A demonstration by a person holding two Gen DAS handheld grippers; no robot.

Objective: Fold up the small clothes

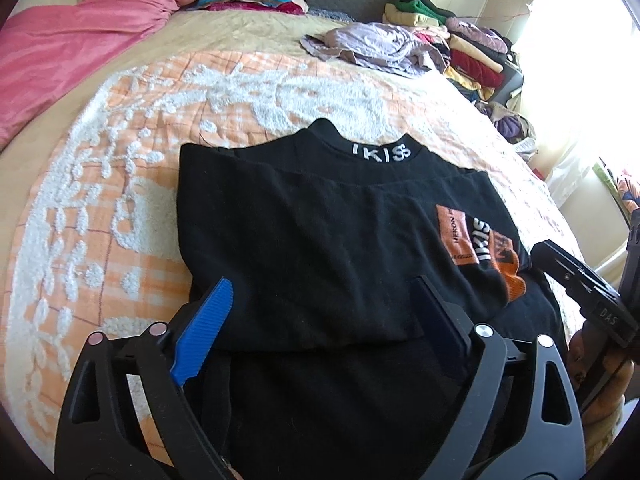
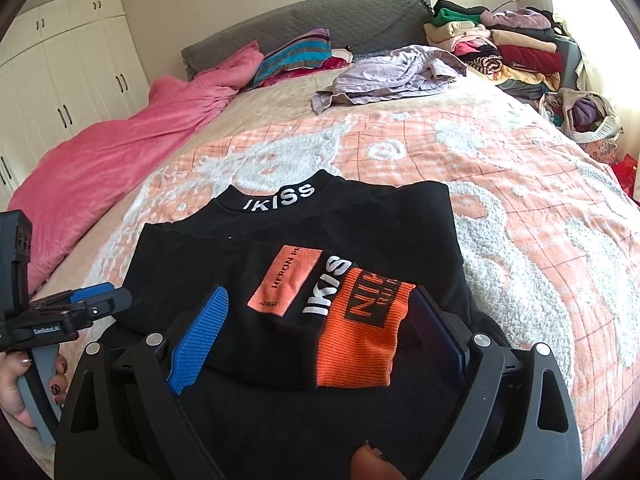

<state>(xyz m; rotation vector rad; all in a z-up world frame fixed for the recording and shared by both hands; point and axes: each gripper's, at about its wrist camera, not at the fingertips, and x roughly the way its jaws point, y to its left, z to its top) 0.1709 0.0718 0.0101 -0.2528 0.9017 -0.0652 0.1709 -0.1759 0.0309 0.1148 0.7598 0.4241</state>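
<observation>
A black shirt (image 1: 304,236) with white collar lettering and an orange patch (image 1: 456,236) lies partly folded on the bed. It also shows in the right wrist view (image 2: 360,216), with its orange cuff (image 2: 364,336) near the front. My left gripper (image 1: 324,300) is open, its blue-padded fingers (image 1: 208,328) spread over the shirt's near left part. My right gripper (image 2: 320,312) is open over the near right part, around the cuff. Each gripper shows at the edge of the other's view: the right gripper (image 1: 588,292) and the left gripper (image 2: 80,308).
An orange and white tufted bedspread (image 1: 120,184) covers the bed. A pink quilt (image 1: 68,48) lies at the far left. A crumpled lilac garment (image 2: 392,76) and a stack of folded clothes (image 2: 504,48) sit at the far right. White wardrobes (image 2: 60,60) stand to the left.
</observation>
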